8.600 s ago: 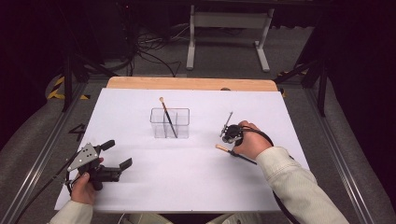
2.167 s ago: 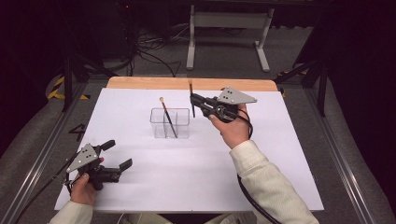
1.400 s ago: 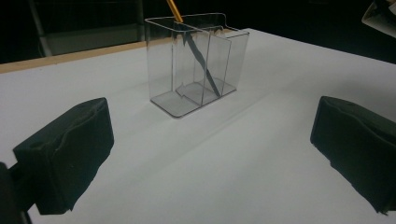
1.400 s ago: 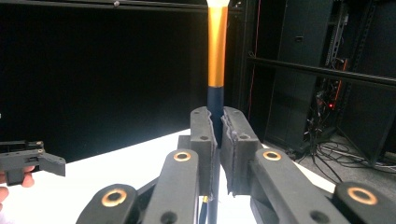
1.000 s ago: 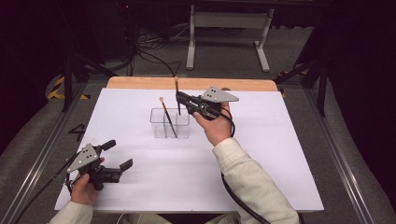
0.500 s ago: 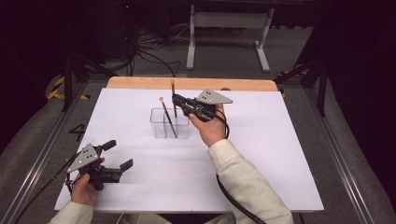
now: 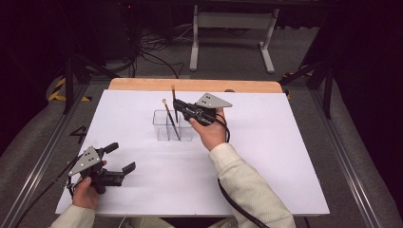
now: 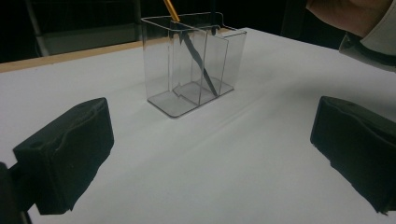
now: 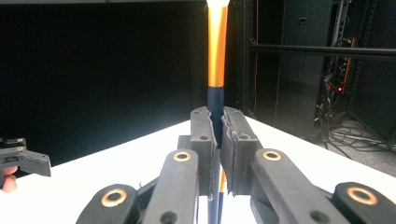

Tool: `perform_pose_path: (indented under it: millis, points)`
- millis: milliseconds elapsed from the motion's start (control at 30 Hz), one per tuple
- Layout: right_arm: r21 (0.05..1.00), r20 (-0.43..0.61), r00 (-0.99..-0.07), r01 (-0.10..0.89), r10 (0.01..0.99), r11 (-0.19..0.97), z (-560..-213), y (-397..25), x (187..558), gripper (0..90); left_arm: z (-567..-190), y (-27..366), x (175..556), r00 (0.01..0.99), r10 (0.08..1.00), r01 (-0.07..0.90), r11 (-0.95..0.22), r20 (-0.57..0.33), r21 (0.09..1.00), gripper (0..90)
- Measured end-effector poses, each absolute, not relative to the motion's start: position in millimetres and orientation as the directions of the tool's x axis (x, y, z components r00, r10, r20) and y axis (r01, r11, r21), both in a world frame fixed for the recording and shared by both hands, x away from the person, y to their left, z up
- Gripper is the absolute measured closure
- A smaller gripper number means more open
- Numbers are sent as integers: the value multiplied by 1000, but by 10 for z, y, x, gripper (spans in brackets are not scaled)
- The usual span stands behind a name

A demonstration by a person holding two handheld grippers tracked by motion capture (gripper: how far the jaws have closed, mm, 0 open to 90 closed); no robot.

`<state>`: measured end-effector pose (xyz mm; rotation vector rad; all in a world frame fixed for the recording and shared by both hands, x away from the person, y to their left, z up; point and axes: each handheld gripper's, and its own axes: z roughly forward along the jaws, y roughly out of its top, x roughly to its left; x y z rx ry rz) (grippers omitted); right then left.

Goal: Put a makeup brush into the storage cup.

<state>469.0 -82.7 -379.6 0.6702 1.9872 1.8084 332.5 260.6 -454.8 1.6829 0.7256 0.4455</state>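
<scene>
black-jawed right tool (image 7: 179, 105): jaws closed to a narrow slit on a slender dark-handled paintbrush with an orange-gold ferrule (image 9: 216, 51), held upright; in the right gripper view the handle runs down between the pads (image 9: 201, 135) and out of sight below them. in the high view the held brush (image 7: 174, 100) stands above the clear plastic two-compartment holder (image 7: 161, 129), its lower end just at or inside the rim; which compartment it is over cannot be told.

second paintbrush, dark handle with pale tip (image 7: 170, 118): leans tilted inside the holder, tip up and to the left. in the left gripper view its dark handle (image 8: 198, 60) crosses the middle divider region, and its top is cut off by the upper edge.

left tool (image 7: 119, 159): jaws wide open, holding nothing, resting low near the front left corner of the white tabletop (image 7: 266, 161), well apart from the holder. in the left gripper view its two black pads (image 8: 70, 149) frame the holder (image 8: 194, 60).

hard to make out: bristles of the held brush, which run off the top of the right gripper view; the holder's far wall, transparent against the white surface.
</scene>
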Motion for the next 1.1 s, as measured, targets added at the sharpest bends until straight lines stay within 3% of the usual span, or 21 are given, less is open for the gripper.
perform_pose_path:
  millis: [1033,1067,1100]
  points:
    - [983,88,-825,164,559,88,-4036,-792,4686,832,-4546,2601,3340,737,670,223,-114,-91,968,1]
    - [982,92,-825,166,557,85,-4029,-800,4682,797,-4547,2600,3339,737,670,223,-114,-91,968,1]
    - [982,100,-823,173,560,78,-4018,-805,4676,690,-4546,2603,3339,738,669,224,-116,-91,968,1]
